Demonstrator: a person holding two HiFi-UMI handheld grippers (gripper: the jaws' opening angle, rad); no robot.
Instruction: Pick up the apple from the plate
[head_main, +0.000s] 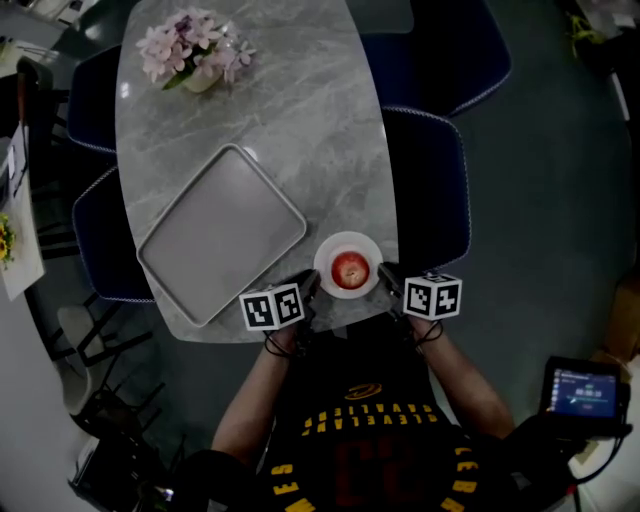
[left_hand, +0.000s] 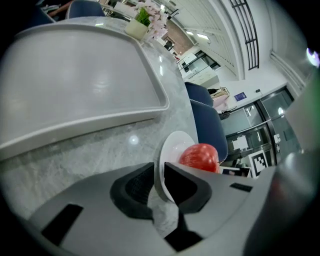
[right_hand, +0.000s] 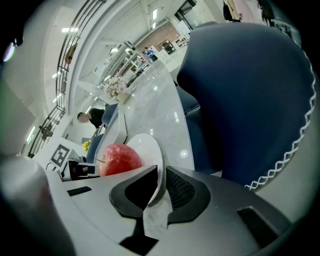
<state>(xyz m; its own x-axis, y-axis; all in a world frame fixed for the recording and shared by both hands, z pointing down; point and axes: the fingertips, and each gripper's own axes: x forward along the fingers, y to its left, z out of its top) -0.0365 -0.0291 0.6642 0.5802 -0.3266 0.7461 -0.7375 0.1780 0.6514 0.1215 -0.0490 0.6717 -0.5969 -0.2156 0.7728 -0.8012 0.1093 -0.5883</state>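
Jaws of the left gripper (left_hand: 159, 176) are seen drawn in narrowly on the near rim of the white plate (left_hand: 172, 146). Those of the right gripper (right_hand: 161, 182) are clamped the same way on the rim at the opposite side. Nothing else is held by either.

The plate is thus pinched from both sides at the near edge of the table (head_main: 320, 110). The apple (head_main: 349, 269) lies loose in the middle of the plate, untouched by any pad. Since the fruit itself has not been gripped, the task is judged barely begun.

Trouble is to be expected if the plate is lifted or tilted. The apple could roll off and over the close table edge, or the thin rim could slip from the pads.

Further back, a grey tray (head_main: 222, 232) lies empty and askew, just beside the plate. At the far end, pink flowers (head_main: 193, 45) are held in a small pot (head_main: 200, 80).
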